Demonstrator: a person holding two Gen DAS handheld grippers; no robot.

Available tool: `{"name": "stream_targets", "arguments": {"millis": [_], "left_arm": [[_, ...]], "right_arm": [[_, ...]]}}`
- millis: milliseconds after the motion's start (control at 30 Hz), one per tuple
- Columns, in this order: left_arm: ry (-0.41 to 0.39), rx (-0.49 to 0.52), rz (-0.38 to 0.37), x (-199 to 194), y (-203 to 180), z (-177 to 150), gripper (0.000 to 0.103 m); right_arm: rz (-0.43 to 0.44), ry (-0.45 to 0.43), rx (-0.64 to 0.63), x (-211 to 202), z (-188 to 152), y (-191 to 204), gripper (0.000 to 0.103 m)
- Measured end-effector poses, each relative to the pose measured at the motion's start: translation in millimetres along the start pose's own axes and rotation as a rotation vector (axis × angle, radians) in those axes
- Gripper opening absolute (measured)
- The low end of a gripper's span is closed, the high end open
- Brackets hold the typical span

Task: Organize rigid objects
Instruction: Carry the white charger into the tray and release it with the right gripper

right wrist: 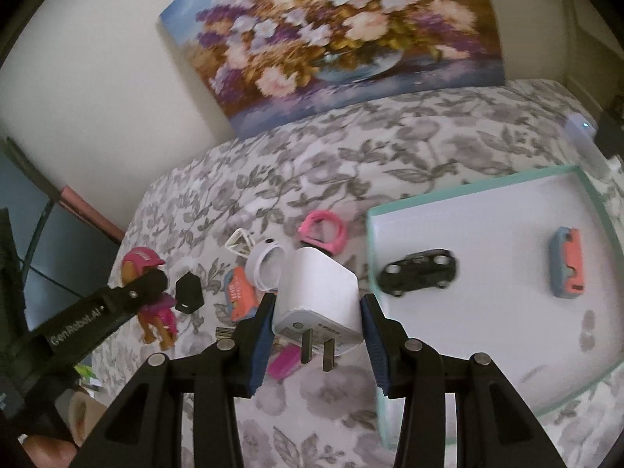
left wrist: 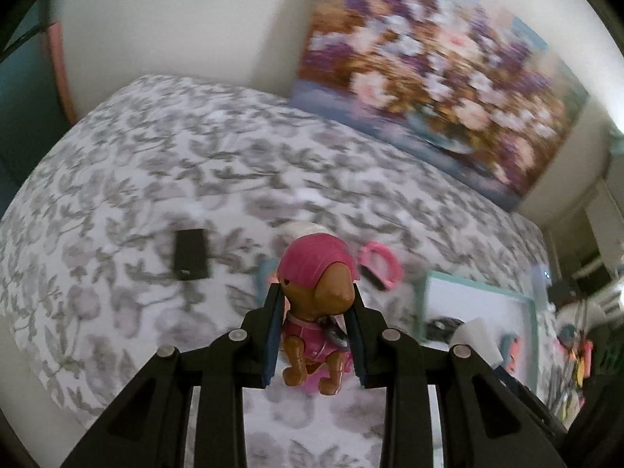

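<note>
Partly done: the toy car (right wrist: 419, 272) and another piece sit in the tray (right wrist: 596, 191) (near the bed's edge); left gripper (left wrist: 314, 312) clamps the puppy figure (left wrist: 314, 292), right gripper (right wrist: 318, 318) the charger plug (right wrist: 316, 292); several items remain loose on the bedspread (right wrist: 312, 148).

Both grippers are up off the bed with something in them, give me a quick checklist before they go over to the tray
1. Left gripper clamped on the toy dog: ok, pads press its sides.
2. Right gripper clamped on the white charger: ok, prongs point toward the camera.
3. Both items lifted clear of the bedspread: ok.
4. Free space in the teal-rimmed tray: ok; only the black toy car and a blue-and-orange toy inside.
5. Right gripper's path to the tray unobstructed: ok.
6. Grip firmness against slipping: cannot tell.
</note>
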State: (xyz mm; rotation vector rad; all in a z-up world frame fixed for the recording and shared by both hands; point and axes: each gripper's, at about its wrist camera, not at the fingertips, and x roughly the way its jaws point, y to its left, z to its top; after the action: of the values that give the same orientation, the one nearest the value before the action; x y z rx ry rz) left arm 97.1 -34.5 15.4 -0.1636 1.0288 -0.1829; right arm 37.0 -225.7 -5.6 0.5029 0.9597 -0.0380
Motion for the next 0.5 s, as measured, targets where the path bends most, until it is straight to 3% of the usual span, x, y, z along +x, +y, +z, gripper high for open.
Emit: {"name": "stream_targets", "arguments": {"millis": [333,500], "left_arm": [[0.082,0.112,-0.14,6.2,-65.4,-21.6,0.032],[0.128,0.178,-0.151,15.3,-94.0,-37.3,0.032]], "right_arm": [[-0.095,-0.012,0.093,-25.6,3.8,-65.9,0.046],[-0.171,0.008,0.183,-26.8,2.3,-106.9,0.046]]}}
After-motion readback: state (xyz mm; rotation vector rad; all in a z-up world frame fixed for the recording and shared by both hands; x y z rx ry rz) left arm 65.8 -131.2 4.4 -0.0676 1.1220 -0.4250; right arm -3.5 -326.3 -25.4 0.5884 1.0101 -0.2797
